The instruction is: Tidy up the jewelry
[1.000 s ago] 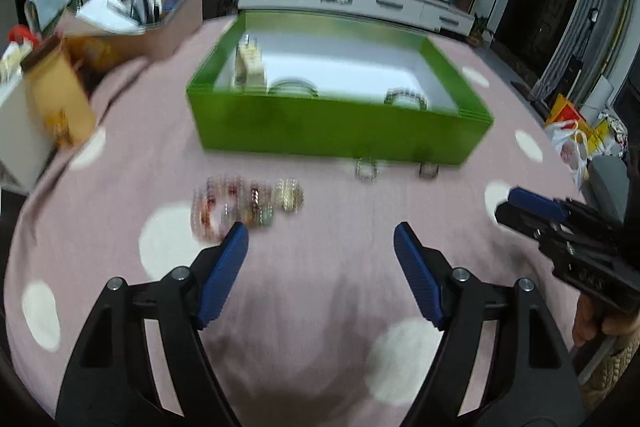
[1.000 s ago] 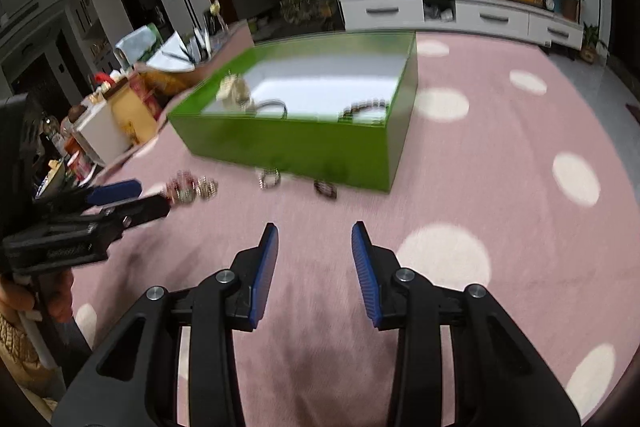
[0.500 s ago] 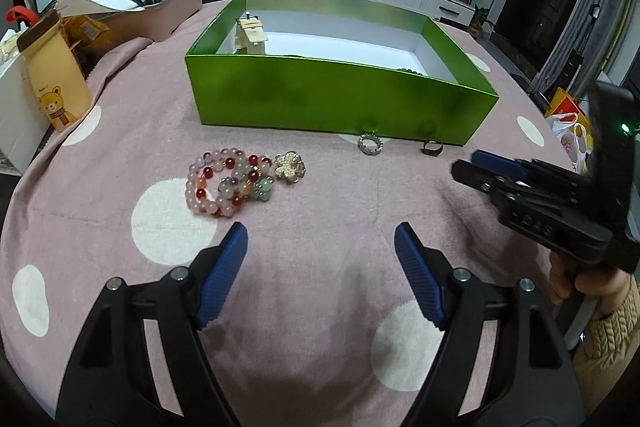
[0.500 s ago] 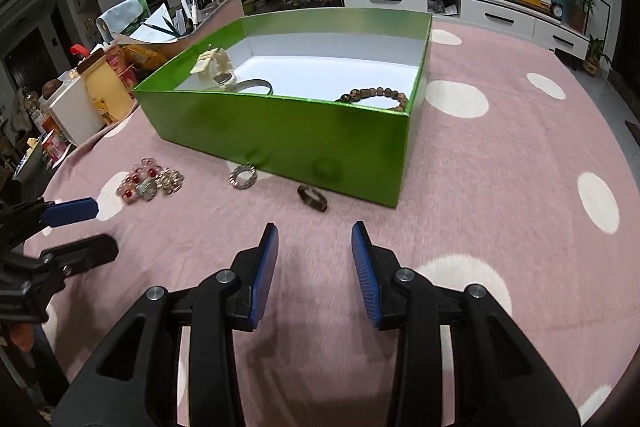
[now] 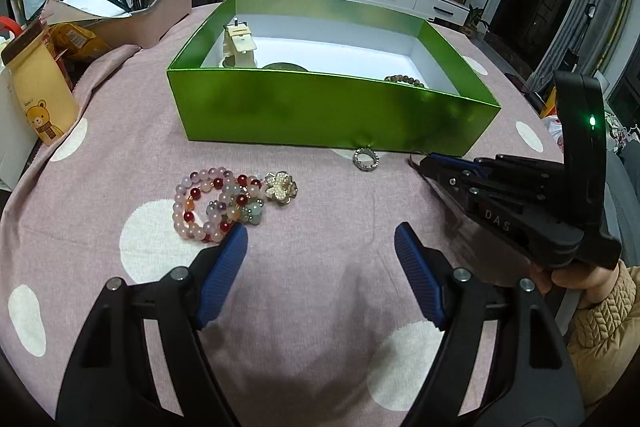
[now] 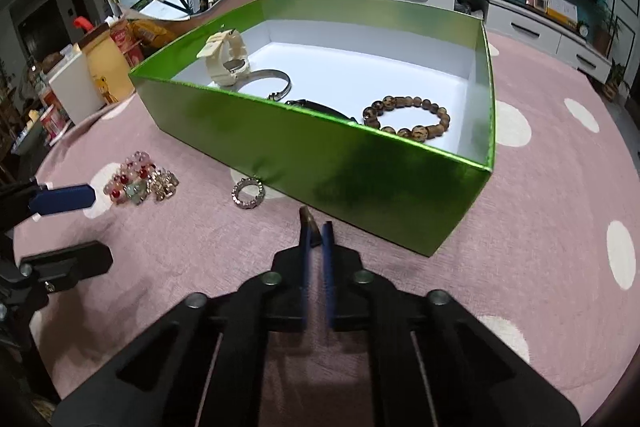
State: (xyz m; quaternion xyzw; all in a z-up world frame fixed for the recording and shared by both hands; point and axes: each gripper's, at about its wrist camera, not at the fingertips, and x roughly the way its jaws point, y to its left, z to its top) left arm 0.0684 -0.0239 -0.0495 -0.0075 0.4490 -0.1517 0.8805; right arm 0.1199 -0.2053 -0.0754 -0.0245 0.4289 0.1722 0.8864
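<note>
On the pink dotted cloth, my right gripper (image 6: 317, 227) is closing its jaws on a small dark ring (image 6: 309, 217), just in front of the green box (image 6: 320, 155). The pads are almost together with the ring pinched at their tips. My left gripper (image 5: 320, 251) hangs open over bare cloth, holding nothing. Just beyond its left finger lie pink and red bead bracelets (image 5: 212, 203) and a flower brooch (image 5: 281, 187). A sparkly ring (image 5: 366, 159) rests against the box front. The box holds a cream watch (image 6: 226, 61), a metal bangle (image 6: 272, 79) and a brown bead bracelet (image 6: 408, 119).
A yellow bear carton (image 5: 38, 95) and a tray of pens and papers (image 5: 132, 15) crowd the table's far left edge. A hand in a tan quilted sleeve (image 5: 592, 311) holds the right gripper. A TV cabinet stands beyond the table.
The right gripper moved forward and down to the dark ring by the box front, and its jaws went from partly open to nearly together. The left gripper stayed put and open.
</note>
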